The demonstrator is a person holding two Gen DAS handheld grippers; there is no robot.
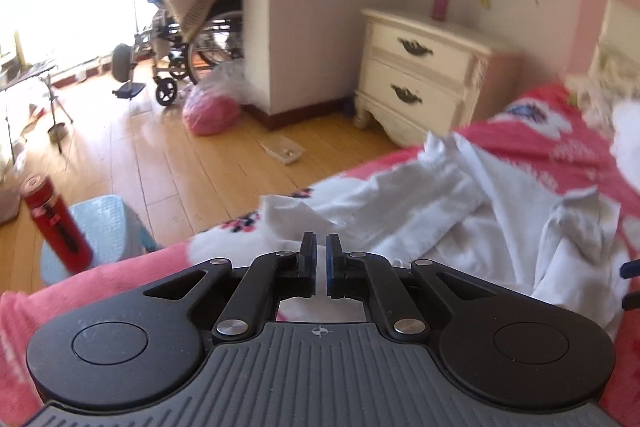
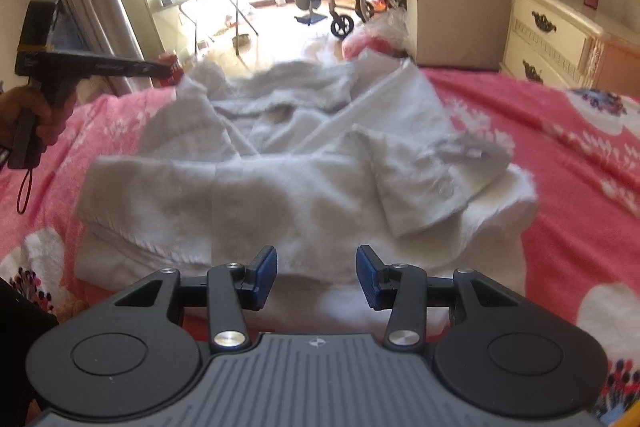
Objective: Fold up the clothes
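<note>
I see the white shirt (image 2: 280, 163) lying rumpled, partly folded, mid-bed (image 2: 560, 147), my right tool (image 2: 316, 273) wide open and empty over its near hem, my left tool (image 1: 321, 259) nearly shut, holding nothing.

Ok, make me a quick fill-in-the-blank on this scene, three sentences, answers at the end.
1. The shirt lying on the bedspread is coloured ____.
2. The right gripper has its jaws ____.
3. The nightstand has ____ drawers.

Missing words: white; open; two
</note>
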